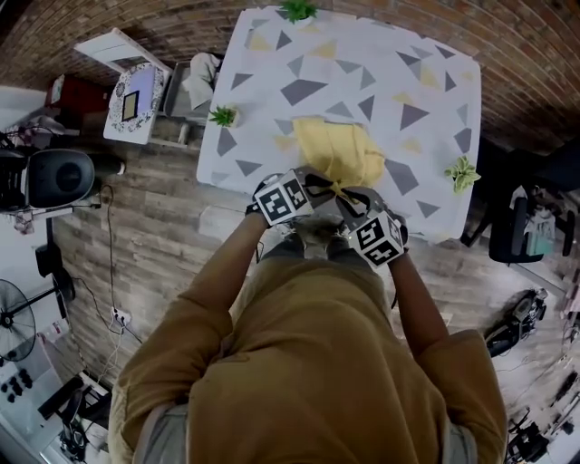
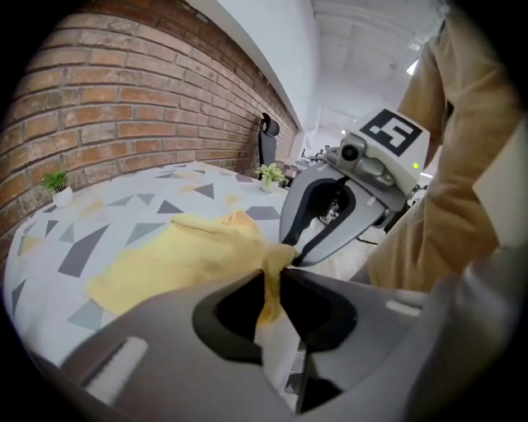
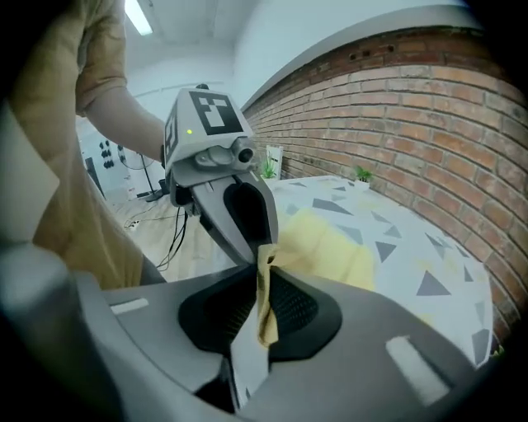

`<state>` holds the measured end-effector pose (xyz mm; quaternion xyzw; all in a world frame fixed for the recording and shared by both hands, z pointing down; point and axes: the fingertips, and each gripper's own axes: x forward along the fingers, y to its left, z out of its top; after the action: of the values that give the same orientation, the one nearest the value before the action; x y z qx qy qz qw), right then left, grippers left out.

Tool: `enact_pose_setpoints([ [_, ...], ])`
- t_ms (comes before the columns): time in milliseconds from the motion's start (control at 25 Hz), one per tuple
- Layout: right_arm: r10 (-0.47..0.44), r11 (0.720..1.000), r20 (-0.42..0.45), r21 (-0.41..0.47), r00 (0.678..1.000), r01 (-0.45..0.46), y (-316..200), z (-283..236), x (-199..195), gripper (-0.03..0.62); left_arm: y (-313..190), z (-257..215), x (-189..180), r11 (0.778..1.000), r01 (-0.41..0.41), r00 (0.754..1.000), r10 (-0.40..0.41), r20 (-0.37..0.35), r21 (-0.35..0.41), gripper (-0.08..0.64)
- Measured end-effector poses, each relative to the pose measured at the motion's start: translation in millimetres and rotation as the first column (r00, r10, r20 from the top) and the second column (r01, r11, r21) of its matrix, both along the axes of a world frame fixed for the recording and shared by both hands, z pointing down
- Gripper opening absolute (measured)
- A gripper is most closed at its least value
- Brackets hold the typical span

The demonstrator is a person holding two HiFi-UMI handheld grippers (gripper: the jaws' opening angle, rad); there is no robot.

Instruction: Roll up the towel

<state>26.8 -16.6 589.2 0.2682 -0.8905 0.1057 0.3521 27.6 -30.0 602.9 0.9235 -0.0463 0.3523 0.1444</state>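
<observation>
A yellow towel (image 1: 337, 148) lies crumpled on the white table with grey and yellow triangles (image 1: 426, 82), near its front edge. The towel's near end is gathered into a bunch, and both grippers meet there. My left gripper (image 1: 319, 185) is shut on that bunch; in the left gripper view the yellow cloth (image 2: 190, 251) runs into the closed jaws (image 2: 271, 268). My right gripper (image 1: 350, 196) is shut on the same end, with a strip of towel (image 3: 266, 284) pinched between its jaws. Each gripper view shows the other gripper close in front, tips nearly touching.
Small potted plants stand at the table's left edge (image 1: 223, 115), right edge (image 1: 462, 171) and far edge (image 1: 297, 9). A chair with a patterned cushion (image 1: 136, 98) sits left of the table. A brick wall (image 2: 124, 107) runs behind it.
</observation>
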Motion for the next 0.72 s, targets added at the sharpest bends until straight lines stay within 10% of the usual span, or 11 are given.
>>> enact_pose_setpoints([
  [720, 0.127, 0.98, 0.175, -0.174, 0.976, -0.097, 11, -15, 13, 0.012, 19, -5, -5, 0.962, 0.184, 0.939, -0.233, -0.253, -0.201, 0.124],
])
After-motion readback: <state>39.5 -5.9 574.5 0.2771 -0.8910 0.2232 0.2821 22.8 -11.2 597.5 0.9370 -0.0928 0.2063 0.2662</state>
